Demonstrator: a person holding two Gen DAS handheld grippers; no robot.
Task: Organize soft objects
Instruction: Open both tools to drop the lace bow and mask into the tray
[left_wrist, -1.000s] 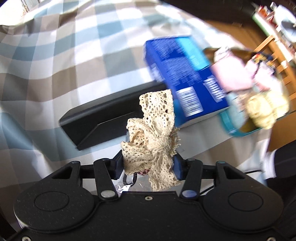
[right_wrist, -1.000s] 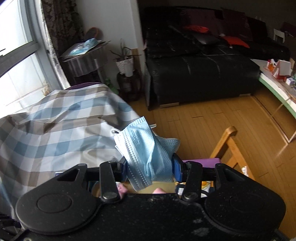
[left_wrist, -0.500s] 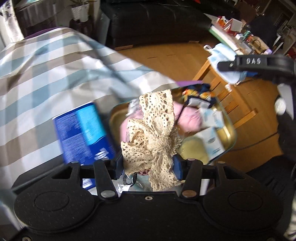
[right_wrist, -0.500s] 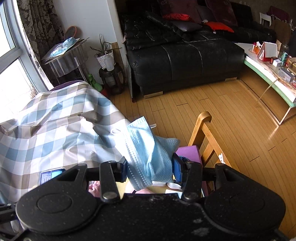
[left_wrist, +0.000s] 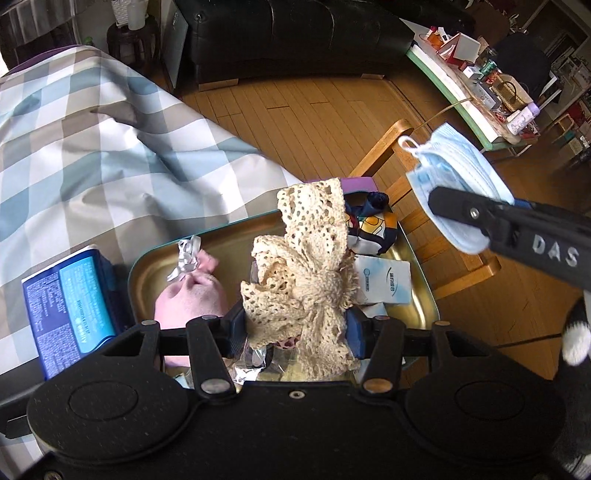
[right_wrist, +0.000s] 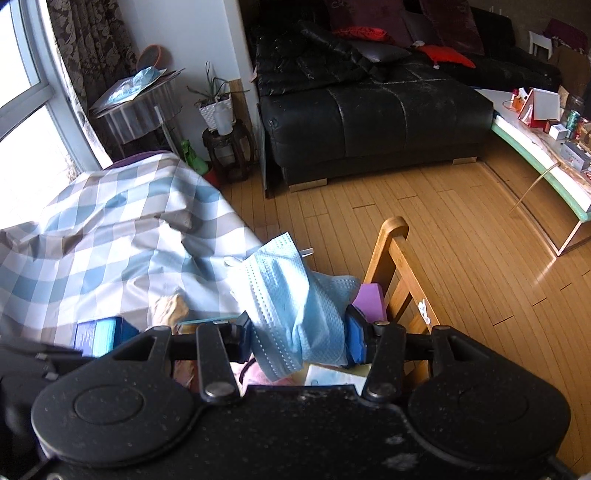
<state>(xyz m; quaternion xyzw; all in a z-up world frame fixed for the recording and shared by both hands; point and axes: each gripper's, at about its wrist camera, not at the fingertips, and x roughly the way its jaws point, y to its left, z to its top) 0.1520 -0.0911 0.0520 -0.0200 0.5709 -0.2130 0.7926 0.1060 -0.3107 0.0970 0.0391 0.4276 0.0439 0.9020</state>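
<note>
While left claw (left_wrist: 295, 326) grips lace bow (left_wrist: 306, 266) above tray (left_wrist: 147, 266), ready for drop, right claw (right_wrist: 297, 339), jaws opening, has mask (right_wrist: 291, 295) between pads, tray below.

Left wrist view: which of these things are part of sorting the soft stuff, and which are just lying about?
Part of the job:
- lace bow, held in the left gripper
- blue face mask, between the right gripper's opening fingers
- metal tray
- pink pouch in the tray

Lying about:
- blue box
- black sofa
- wooden chair
</note>
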